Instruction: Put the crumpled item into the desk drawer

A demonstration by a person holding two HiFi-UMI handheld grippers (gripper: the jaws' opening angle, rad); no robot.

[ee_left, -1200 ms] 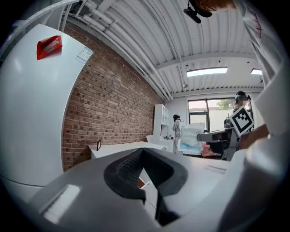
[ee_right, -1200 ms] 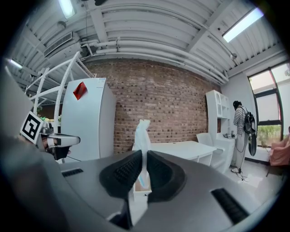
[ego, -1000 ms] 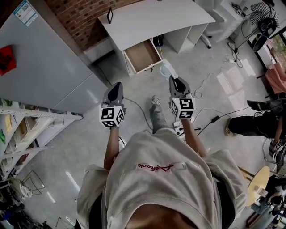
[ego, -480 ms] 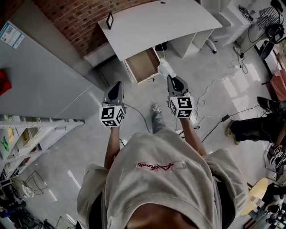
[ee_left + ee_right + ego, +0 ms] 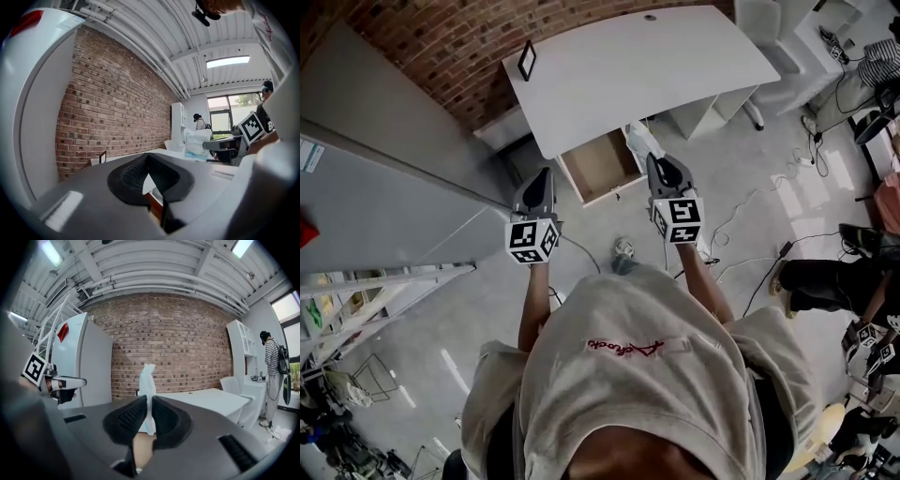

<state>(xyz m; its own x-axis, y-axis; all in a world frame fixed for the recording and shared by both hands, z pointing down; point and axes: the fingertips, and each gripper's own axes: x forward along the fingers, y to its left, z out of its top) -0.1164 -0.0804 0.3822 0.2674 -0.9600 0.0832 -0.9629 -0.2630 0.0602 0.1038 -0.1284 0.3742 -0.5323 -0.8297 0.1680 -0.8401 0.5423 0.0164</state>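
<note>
A white desk (image 5: 637, 66) stands against the brick wall, and its wooden drawer (image 5: 602, 165) is pulled open under the front edge. My right gripper (image 5: 653, 166) is shut on a crumpled white and pale blue item (image 5: 636, 139), which sticks up between the pads (image 5: 147, 380). In the head view the item hangs by the drawer's right side. My left gripper (image 5: 541, 178) is level, left of the drawer, its jaws closed together with nothing in them (image 5: 148, 158). The left gripper view also shows the crumpled item (image 5: 197, 143).
A small black picture frame (image 5: 527, 61) stands on the desk's left corner. A tall grey cabinet (image 5: 394, 159) fills the left, with a shelf rack (image 5: 356, 291) below it. Cables (image 5: 750, 202) trail over the floor at right, near a seated person's legs (image 5: 825, 277).
Both grippers have moved forward towards the desk. The drawer and desk now lie closer, and the crumpled item has come up beside the drawer. The grip is unchanged.
</note>
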